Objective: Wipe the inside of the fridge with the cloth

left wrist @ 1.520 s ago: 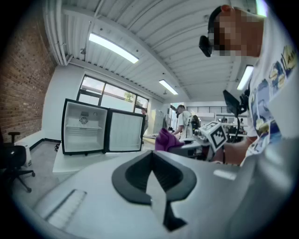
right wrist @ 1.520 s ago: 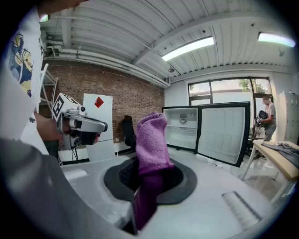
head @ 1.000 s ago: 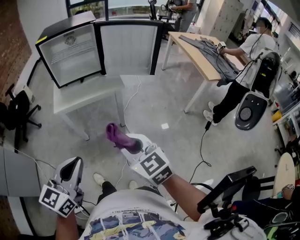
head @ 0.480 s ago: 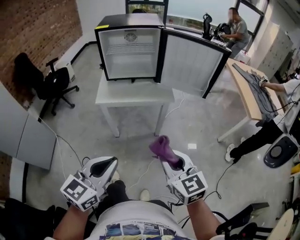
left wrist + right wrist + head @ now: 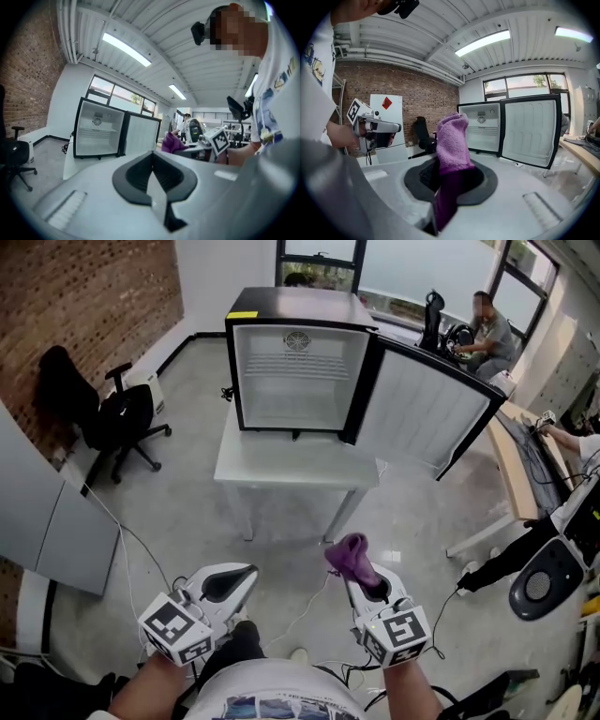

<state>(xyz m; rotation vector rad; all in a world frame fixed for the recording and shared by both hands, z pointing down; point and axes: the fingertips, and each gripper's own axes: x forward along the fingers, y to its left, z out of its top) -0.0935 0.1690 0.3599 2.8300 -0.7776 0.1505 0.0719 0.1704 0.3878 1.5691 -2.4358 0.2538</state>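
The fuzzy purple cloth [image 5: 351,556] stood upright in the right gripper [image 5: 364,579], whose jaws were clamped on its lower end, just as half a second earlier. It was held in the air, well short of the small black fridge with a white interior [image 5: 296,381], which stood open on the white rectangular table [image 5: 295,463]. The left gripper [image 5: 232,581] had its jaws pressed together on nothing. Since the earlier frame, the fridge had drifted rightward and lower in the head view.
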